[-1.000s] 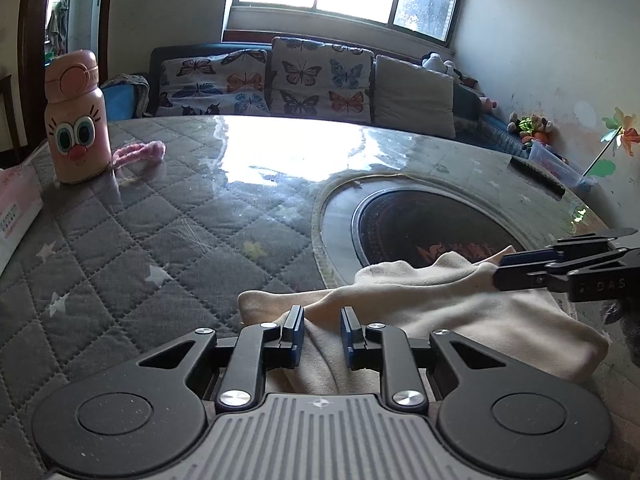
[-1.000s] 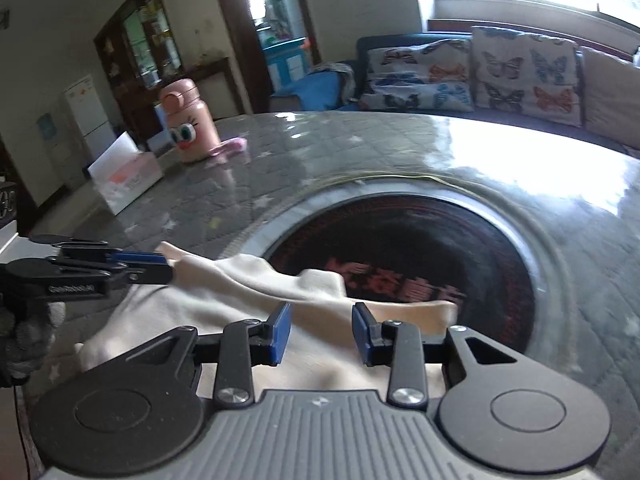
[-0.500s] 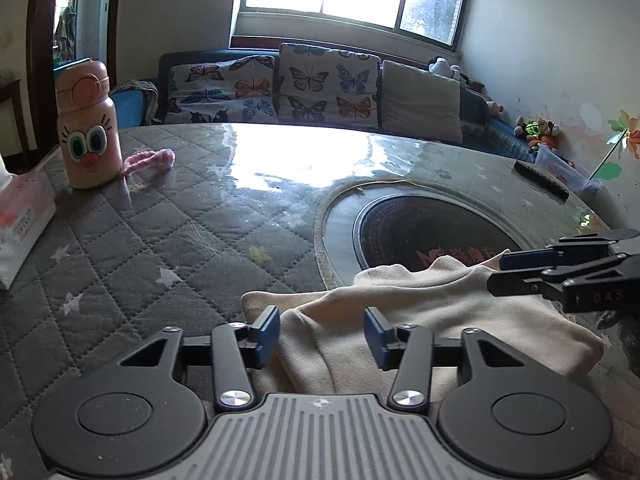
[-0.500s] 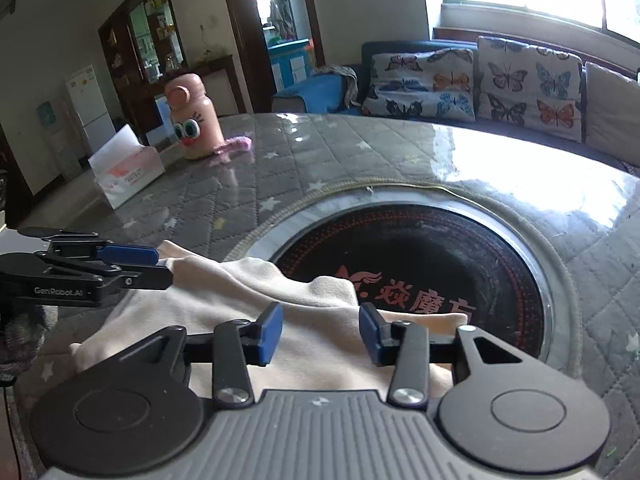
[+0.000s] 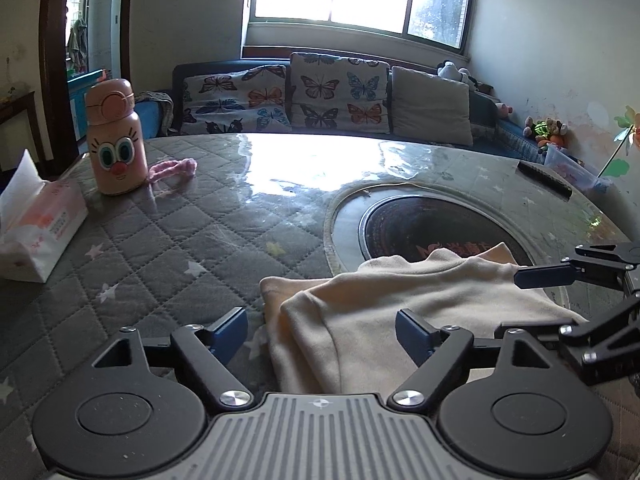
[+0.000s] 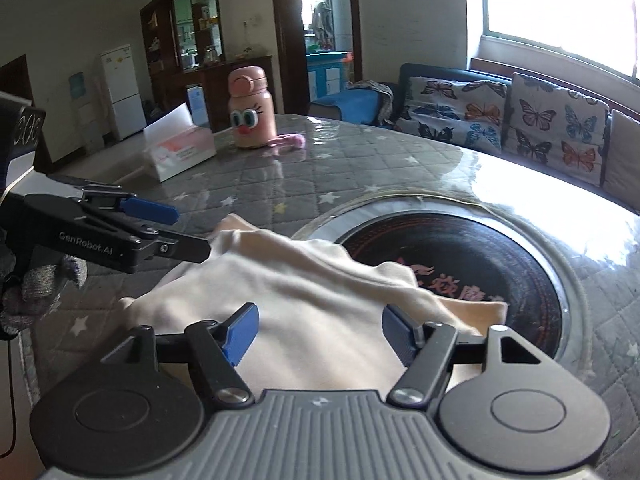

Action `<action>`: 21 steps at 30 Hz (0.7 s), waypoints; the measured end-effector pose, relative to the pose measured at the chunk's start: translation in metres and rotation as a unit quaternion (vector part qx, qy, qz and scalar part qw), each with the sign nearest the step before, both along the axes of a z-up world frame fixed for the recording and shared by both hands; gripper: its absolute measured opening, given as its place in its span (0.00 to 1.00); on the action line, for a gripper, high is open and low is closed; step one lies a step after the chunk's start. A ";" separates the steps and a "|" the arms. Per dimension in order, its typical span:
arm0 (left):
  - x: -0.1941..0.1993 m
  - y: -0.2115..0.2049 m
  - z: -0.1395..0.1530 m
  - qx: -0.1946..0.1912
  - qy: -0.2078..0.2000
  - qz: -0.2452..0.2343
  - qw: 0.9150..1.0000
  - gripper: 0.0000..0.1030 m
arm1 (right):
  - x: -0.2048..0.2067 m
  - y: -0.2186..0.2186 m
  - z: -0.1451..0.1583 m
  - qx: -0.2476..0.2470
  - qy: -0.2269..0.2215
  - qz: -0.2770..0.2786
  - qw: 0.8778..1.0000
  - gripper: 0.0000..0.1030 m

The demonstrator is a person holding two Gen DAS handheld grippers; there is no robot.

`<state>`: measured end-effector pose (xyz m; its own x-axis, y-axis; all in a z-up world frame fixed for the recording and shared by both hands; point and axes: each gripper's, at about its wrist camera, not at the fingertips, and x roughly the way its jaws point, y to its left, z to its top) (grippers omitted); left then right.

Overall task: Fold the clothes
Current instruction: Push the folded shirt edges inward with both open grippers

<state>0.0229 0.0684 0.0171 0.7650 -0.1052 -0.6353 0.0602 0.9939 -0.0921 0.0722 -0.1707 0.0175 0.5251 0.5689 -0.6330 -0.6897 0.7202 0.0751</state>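
A cream garment lies folded on the quilted grey table, partly over the round black hotplate. It also shows in the right wrist view. My left gripper is open, raised just above the garment's near left edge, holding nothing. My right gripper is open above the garment's near side, empty. The right gripper shows at the right edge of the left wrist view. The left gripper shows at the left of the right wrist view.
A pink cartoon bottle and a pink fabric band stand at the far left of the table. A tissue box sits at the left edge. A black comb lies far right. A sofa with butterfly cushions is behind.
Both grippers opened wide, let go of the garment and lifted back from it. The garment now lies flat on the table.
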 end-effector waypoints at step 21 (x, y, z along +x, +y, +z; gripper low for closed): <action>-0.033 0.020 -0.003 0.002 0.016 0.046 0.999 1.00 | -0.065 0.066 -0.005 -0.056 -0.068 0.101 0.991 0.78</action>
<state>-0.0105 0.0881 0.0139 0.7505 -0.0333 -0.6600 -0.0343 0.9954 -0.0892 0.0073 -0.1044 0.0121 0.4922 0.6012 -0.6295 -0.8193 0.5644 -0.1015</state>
